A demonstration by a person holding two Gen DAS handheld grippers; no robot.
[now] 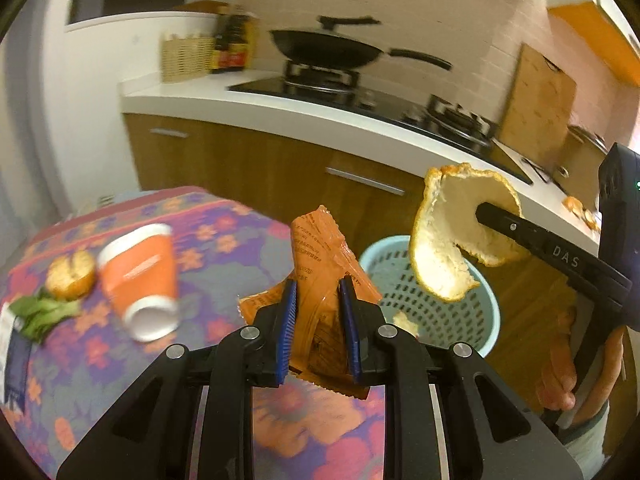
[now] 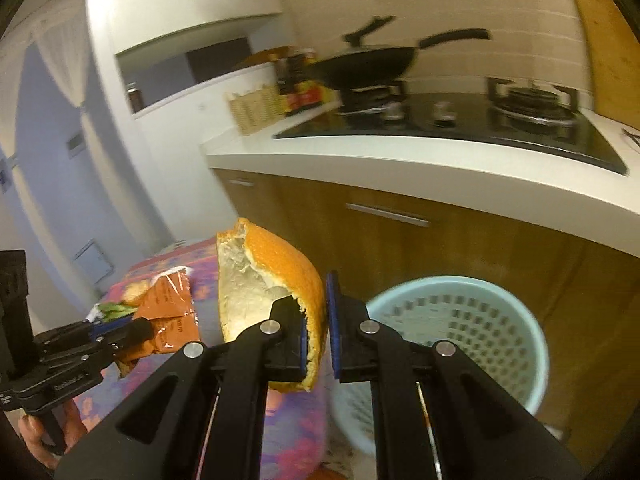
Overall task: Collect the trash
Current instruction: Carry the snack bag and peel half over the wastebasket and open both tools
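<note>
My left gripper (image 1: 318,320) is shut on a crumpled orange snack wrapper (image 1: 320,256), held up above the floral-cloth table (image 1: 224,240). To its right, my right gripper (image 1: 482,212) pinches a large piece of orange peel (image 1: 440,240) over a light-blue mesh wastebasket (image 1: 490,320). The right wrist view has the right gripper (image 2: 316,320) shut on the peel (image 2: 272,276), with the wastebasket (image 2: 536,344) just right of it and lower down. At the left, the left gripper (image 2: 140,328) carries the wrapper (image 2: 168,304).
An orange paper cup (image 1: 140,280) lies tipped on the table beside a round fruit (image 1: 70,274) and green leaves (image 1: 44,312). Behind the basket runs a white counter (image 1: 248,100) with a wok (image 1: 328,50) on the stove. More peel (image 1: 576,208) lies on the counter.
</note>
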